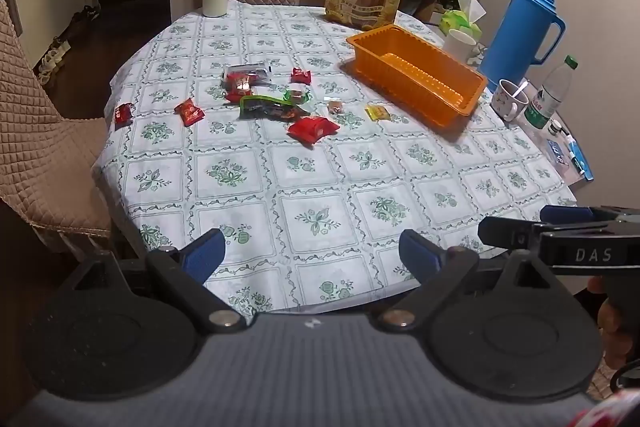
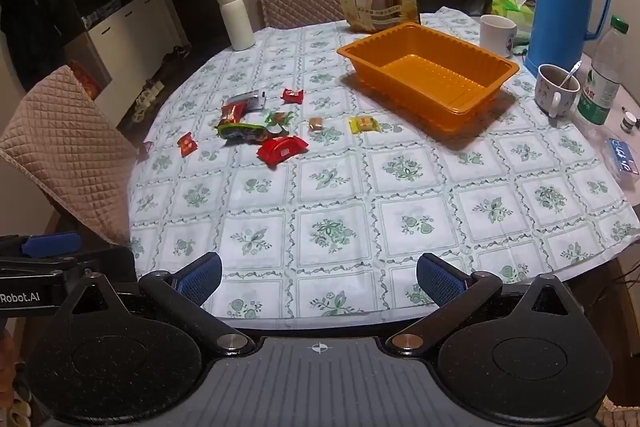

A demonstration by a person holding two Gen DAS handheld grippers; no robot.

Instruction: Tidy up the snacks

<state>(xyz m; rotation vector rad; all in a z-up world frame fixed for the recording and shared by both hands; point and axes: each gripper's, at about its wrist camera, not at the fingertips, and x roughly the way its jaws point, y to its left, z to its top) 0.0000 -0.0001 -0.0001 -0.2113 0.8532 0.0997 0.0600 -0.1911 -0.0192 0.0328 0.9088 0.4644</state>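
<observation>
Wrapped snacks point(image 1: 276, 95) lie scattered on the floral tablecloth point(image 1: 320, 187), well ahead of both grippers, left of the empty orange tray point(image 1: 420, 75). Left gripper point(image 1: 312, 251) and right gripper point(image 2: 320, 279) hover spread wide, grasping nothing.

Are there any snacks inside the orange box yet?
No, the orange box shows only its bare bottom; the snacks lie on the tablecloth.

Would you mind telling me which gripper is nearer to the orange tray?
Right. The right gripper faces the orange tray more directly; the left gripper sits farther left, facing the snacks.
</observation>
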